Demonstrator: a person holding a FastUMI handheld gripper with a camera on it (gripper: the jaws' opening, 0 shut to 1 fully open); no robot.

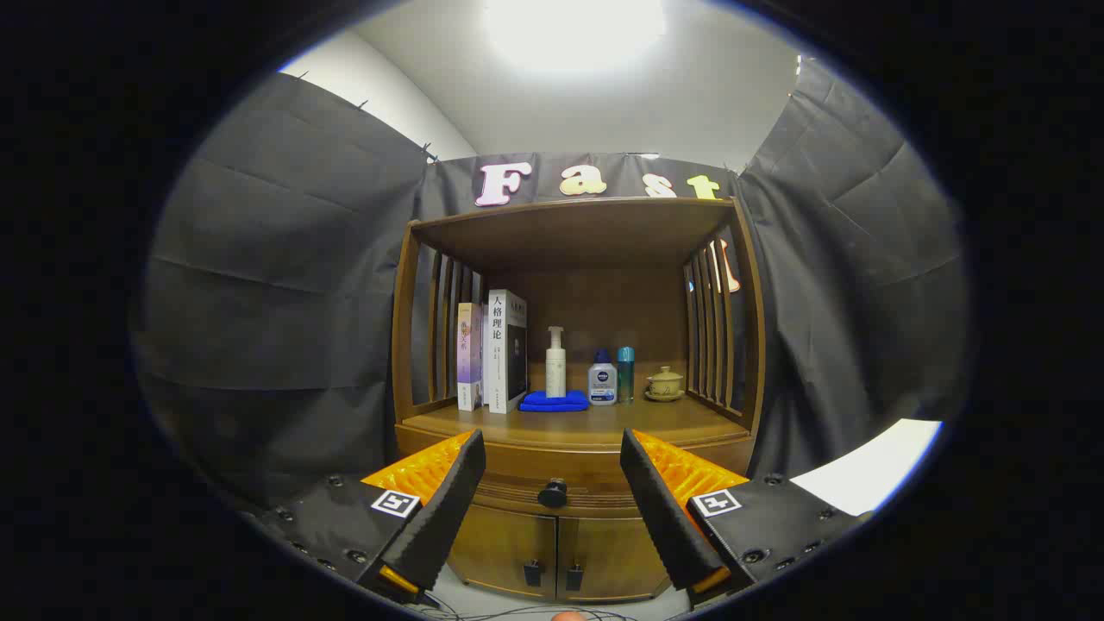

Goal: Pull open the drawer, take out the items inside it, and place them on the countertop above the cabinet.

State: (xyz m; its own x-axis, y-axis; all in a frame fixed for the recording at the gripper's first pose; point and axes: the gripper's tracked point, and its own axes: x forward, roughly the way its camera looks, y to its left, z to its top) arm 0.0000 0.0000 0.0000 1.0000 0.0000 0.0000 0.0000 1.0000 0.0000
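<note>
A: Where do the tongs (552,509) stand?

B: Low in the middle of the frame, spread wide with nothing between the fingers. They are short of the wooden cabinet (569,345), touching nothing

A: And the drawer (517,496)?

B: Shut, flush in the cabinet front, seen in the gap between the two fingers. Its round dark knob (552,493) sits midway between the fingertips, beyond them. What lies inside the drawer I cannot tell

A: What is on the bench (595,425)?

B: Just above the drawer, in the centre of the frame, two books (493,358) stand upright at the left. Right of them a white pump bottle (555,362) stands on a folded blue cloth (554,401). Next comes a small bottle with a blue cap (602,382), then a slim teal bottle (625,373) just beside it, and farthest right a lidded teacup on a saucer (665,384)

A: Anything below the drawer?

B: Two cabinet doors (559,552) at the lower centre, both closed, each with a small dark handle near the seam where they meet. At the very bottom edge a fingertip (565,616) of the person shows
</note>
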